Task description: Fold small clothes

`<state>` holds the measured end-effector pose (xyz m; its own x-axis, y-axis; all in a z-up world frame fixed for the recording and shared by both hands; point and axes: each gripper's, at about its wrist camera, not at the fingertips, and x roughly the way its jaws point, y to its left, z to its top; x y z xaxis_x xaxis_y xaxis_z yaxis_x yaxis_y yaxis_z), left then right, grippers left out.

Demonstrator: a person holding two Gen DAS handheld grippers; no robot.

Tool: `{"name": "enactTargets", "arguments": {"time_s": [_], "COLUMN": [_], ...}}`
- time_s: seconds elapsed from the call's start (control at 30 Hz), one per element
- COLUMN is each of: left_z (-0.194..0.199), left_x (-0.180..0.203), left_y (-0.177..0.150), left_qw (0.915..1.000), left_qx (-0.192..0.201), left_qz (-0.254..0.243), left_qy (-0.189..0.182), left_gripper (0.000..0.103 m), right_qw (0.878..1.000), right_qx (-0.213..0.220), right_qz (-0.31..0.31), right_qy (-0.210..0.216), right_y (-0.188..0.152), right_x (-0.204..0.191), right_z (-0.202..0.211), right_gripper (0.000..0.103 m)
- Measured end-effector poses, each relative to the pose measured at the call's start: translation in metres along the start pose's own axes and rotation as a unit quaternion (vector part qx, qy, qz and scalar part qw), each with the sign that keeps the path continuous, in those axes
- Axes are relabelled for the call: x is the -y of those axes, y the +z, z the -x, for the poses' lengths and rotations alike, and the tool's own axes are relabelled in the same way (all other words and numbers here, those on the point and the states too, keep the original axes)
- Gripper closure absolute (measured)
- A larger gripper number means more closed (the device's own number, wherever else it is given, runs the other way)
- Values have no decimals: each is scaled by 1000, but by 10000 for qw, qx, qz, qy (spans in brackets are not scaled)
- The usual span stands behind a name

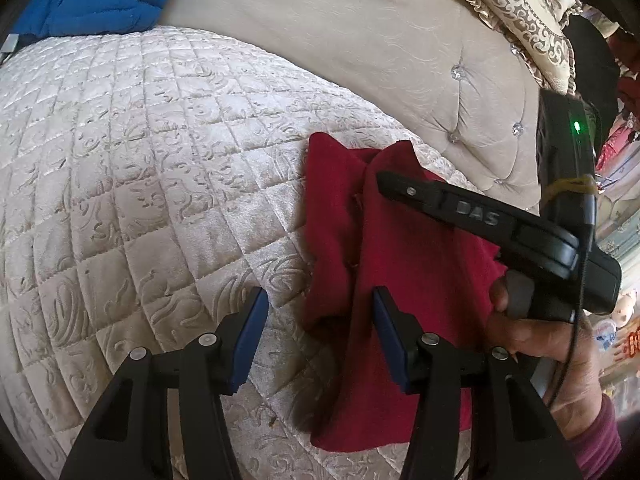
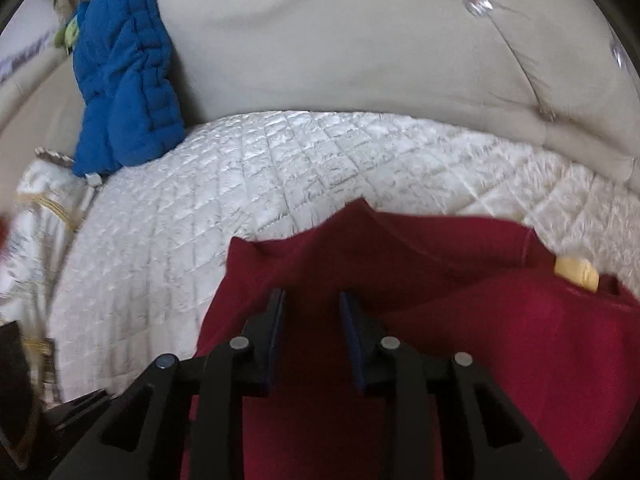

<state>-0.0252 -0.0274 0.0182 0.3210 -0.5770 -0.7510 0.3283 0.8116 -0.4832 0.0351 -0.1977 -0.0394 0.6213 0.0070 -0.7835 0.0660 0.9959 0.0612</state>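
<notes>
A small dark red garment [image 1: 404, 300] lies on the quilted cream sofa seat [image 1: 152, 168], partly folded, with a yellow tag [image 2: 576, 272] near its collar. My left gripper [image 1: 320, 304] is open just above the garment's left edge, one finger over the seat and one over the cloth. My right gripper [image 2: 312, 304] is open with both fingers low over the red garment [image 2: 500, 340], holding nothing. The right gripper's body also shows in the left wrist view [image 1: 500, 220], held by a hand over the garment's right side.
A blue padded jacket [image 2: 128, 76] rests against the beige tufted backrest [image 2: 340, 40] at the far left. A patterned frilled cushion [image 1: 520, 8] leans at the back right. A cream cloth [image 2: 36, 232] hangs at the seat's left end.
</notes>
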Motion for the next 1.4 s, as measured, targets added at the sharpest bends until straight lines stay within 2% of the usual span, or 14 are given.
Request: {"name": "enactTargets", "arguments": {"time_s": [0.13,0.27,0.33,0.43,0.5,0.6,0.67,0.73,0.8,0.83,0.9,1.13,1.3,1.4], "left_z": [-2,-1,-1,-2,-3,-3,-4,-4,-4,-4,-6,-11,-5,0], "left_x": [-1,-2,-2,-2,-2,-3,-4,-6,-8,-10,-10,2,9,11], "left_y": [2,2,2,2,2,2,3,4,6,7,8,6,6,8], "left_qw": [10000,10000,10000,10000,10000,10000,9999,9996,9979,9953,9913,9931,9899,9871], "left_qx": [-8,-15,-7,0,-3,7,26,63,119,144,170,164,293,407], "left_qz": [33,46,36,34,54,67,115,222,381,497,616,346,179,114], "left_qy": [-23,-36,-25,-19,-24,-36,-73,-190,-505,-816,-1151,-1106,-1374,-1547], "left_gripper": [68,68,68,68,67,65,64,64,64,64,64,64,64,64], "right_qw": [9992,9999,9996,9997,9999,9995,9987,9976,9966,9960,9945,9845,9846,9819], "right_qx": [-168,3,65,-194,-125,-256,-364,-418,-448,-495,-607,-1154,-1584,-1813], "right_qz": [345,-14,-79,-54,-11,-101,-209,-325,-402,-428,-472,-776,-287,107], "right_qy": [-87,165,249,127,42,139,294,446,564,607,708,1073,685,542], "right_y": [9,6,4,3,5,12,15,14,14,14,16,30,41,45], "right_x": [-9,5,6,2,0,2,4,7,9,9,10,12,-9,-24], "right_z": [2,21,22,1,-3,0,4,9,12,12,13,2,-15,-25], "right_gripper": [73,71,64,61,58,54,45,38,31,29,27,20,20,15]}}
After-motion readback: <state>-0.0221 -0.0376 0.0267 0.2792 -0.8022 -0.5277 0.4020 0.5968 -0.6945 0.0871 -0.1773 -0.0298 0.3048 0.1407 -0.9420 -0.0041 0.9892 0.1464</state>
